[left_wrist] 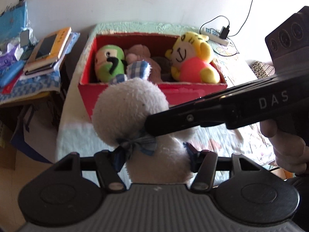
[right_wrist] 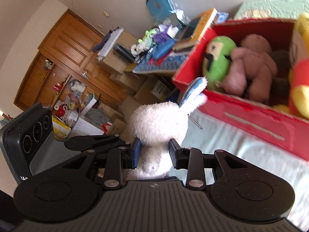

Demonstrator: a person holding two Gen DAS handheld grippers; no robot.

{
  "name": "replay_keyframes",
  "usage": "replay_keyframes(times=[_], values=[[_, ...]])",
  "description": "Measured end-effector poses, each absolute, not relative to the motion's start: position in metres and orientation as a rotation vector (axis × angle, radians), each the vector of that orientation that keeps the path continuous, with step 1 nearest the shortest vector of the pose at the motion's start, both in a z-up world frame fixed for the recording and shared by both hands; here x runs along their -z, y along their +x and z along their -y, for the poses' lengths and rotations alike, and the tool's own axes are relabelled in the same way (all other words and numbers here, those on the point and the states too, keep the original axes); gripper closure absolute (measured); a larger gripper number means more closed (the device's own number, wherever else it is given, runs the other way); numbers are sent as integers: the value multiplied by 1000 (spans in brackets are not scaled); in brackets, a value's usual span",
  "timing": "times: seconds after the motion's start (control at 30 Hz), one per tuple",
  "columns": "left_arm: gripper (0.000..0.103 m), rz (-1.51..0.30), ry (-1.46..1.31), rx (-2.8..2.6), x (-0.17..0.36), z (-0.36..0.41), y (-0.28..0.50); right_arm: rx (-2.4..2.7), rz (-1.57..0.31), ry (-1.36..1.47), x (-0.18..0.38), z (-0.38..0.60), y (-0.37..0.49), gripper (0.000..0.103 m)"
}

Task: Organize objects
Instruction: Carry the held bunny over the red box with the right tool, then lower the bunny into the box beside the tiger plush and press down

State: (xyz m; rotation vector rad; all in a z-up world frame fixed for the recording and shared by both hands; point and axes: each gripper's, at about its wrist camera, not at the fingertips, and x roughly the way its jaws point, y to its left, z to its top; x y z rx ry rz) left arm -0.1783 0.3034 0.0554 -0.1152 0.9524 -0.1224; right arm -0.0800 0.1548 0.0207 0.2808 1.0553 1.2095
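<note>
We are working over a pale quilt | both grippers are clenching the rabbit | only right view is showing wardrobe.

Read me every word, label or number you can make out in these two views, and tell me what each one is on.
"DAS": white letters on the side of the right gripper, seen from the left wrist view.
Yellow book on the side table: characters on its spine, too small to read.
Cardboard box beside the bed: dark print on its label, too blurred to read.
Red box holding the plush toys: a pale label on its front, no legible text.
</note>
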Motion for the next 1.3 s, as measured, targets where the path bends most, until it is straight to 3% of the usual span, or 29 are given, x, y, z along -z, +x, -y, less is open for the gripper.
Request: replay_keyframes(times=[0.5,1.3], values=[[44,-802,-81,280,-80,-326,-121,-1031,-861,389,-51,-146,-60,68],[44,-866,-220,441,-28,-295,-11,-764,-838,313,-30,-122,2,73]])
